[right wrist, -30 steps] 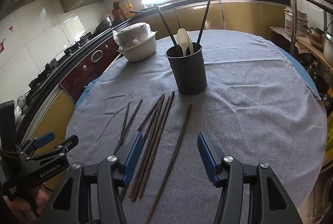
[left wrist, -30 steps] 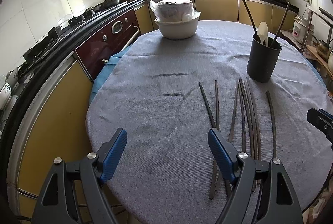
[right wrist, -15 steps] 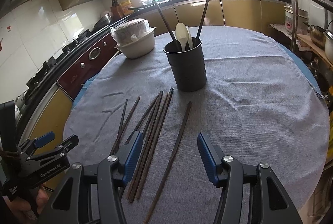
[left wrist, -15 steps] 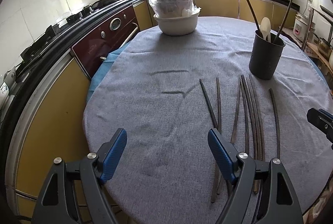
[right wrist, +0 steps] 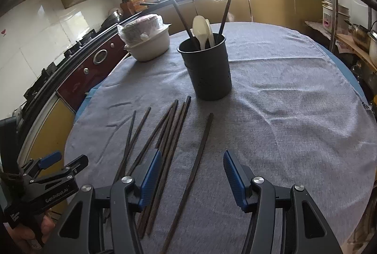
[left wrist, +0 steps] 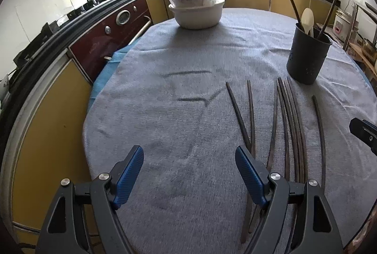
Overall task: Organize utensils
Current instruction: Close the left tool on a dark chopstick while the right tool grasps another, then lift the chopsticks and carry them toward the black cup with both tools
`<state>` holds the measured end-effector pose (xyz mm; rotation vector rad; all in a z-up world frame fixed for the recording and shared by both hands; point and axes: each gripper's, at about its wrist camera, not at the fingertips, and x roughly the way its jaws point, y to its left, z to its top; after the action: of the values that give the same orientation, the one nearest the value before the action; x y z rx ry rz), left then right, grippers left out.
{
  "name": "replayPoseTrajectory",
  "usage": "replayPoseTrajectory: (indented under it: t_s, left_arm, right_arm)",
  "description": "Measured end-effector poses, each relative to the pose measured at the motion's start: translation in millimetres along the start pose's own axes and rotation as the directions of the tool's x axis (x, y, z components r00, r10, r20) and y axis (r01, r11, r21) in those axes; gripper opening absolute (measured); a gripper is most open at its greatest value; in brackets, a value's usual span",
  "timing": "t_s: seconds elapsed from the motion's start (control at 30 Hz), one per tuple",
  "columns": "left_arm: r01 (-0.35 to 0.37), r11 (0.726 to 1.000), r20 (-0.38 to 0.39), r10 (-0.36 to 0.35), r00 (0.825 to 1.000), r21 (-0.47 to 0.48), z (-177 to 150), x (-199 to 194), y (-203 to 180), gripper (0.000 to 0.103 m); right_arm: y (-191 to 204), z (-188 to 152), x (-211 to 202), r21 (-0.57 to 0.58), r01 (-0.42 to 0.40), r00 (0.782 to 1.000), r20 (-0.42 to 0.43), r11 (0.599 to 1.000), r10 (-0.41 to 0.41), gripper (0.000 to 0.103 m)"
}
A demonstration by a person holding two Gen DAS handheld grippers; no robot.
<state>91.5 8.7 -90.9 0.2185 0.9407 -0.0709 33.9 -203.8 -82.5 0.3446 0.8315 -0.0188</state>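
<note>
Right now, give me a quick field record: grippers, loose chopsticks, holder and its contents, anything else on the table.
left gripper: open, empty, above the cloth beside the chopsticks
right gripper: open, empty, astride the lone chopstick
loose chopsticks: dark, lying flat in a loose fan in front of the holder; one lies apart on the right
holder: black, upright, beyond the chopsticks
holder contents: two dark chopsticks, pale spoon
also on table: white bowl with plastic-wrapped contents, far left
surface: grey cloth
</note>
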Motion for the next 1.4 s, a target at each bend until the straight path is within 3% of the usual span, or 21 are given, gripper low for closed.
replayPoseTrajectory:
  t_s: [0.3, 0.43, 0.73, 0.77, 0.83, 0.9, 1.0, 1.07, 1.1, 1.27, 1.4]
  left_arm:
    - [0.060, 0.998, -0.054, -0.062, 0.997, -0.030, 30.7, 39.6, 9.9, 0.081]
    - [0.129, 0.990, -0.092, -0.135, 0.987, -0.064, 51.2, 60.0, 13.0, 0.081]
    - [0.214, 0.975, -0.188, -0.222, 0.957, -0.063, 88.5, 102.9, -6.1, 0.079]
    - [0.217, 0.975, -0.202, -0.224, 0.954, -0.056, 91.4, 107.2, -9.8, 0.077]
    - [0.235, 0.971, -0.235, -0.241, 0.942, -0.052, 95.1, 116.6, -15.8, 0.057]
    - [0.250, 0.966, -0.260, -0.257, 0.931, -0.059, 96.9, 123.7, -19.3, 0.047]
    - [0.266, 0.962, -0.263, -0.271, 0.926, -0.056, 102.1, 124.1, -21.9, 0.032]
    - [0.306, 0.950, -0.255, -0.313, 0.915, -0.068, 103.9, 125.4, -21.9, 0.015]
    - [0.325, 0.942, -0.254, -0.335, 0.907, -0.080, 104.5, 126.9, -21.3, 0.008]
    - [0.391, 0.911, -0.232, -0.412, 0.881, -0.134, 100.3, 122.7, -12.1, 0.005]
    - [0.420, 0.897, -0.147, -0.437, 0.887, -0.136, 98.5, 92.5, -5.6, 0.004]
  right_arm:
    - [-11.6, 19.8, 30.4, 0.028, 0.027, 0.999, -0.025, 0.999, -0.026, 0.044]
    - [-11.3, 27.4, 50.4, 0.040, 0.048, 0.997, -0.056, 0.998, -0.045, 0.042]
    - [-6.6, 40.8, 86.9, 0.038, 0.104, 0.984, -0.147, 0.994, -0.097, 0.040]
    - [-4.6, 41.7, 90.3, 0.033, 0.108, 0.982, -0.159, 0.994, -0.102, 0.040]
    - [-1.5, 42.6, 96.5, 0.024, 0.115, 0.976, -0.187, 0.993, -0.109, 0.039]
    - [1.1, 40.6, 104.1, 0.018, 0.126, 0.967, -0.223, 0.992, -0.119, 0.037]
    - [6.2, 40.8, 107.2, -0.023, 0.165, 0.962, -0.217, 0.986, -0.166, 0.027]
    - [6.6, 40.6, 108.3, -0.043, 0.182, 0.958, -0.219, 0.982, -0.187, 0.011]
    - [6.5, 40.7, 109.1, -0.054, 0.185, 0.957, -0.219, 0.981, -0.193, 0.009]
    - [-7.1, 37.8, 100.6, 0.013, 0.125, 0.970, -0.212, 0.992, -0.119, 0.007]
    - [-18.1, 37.2, 74.6, 0.042, 0.059, 0.989, -0.138, 0.997, -0.052, 0.007]
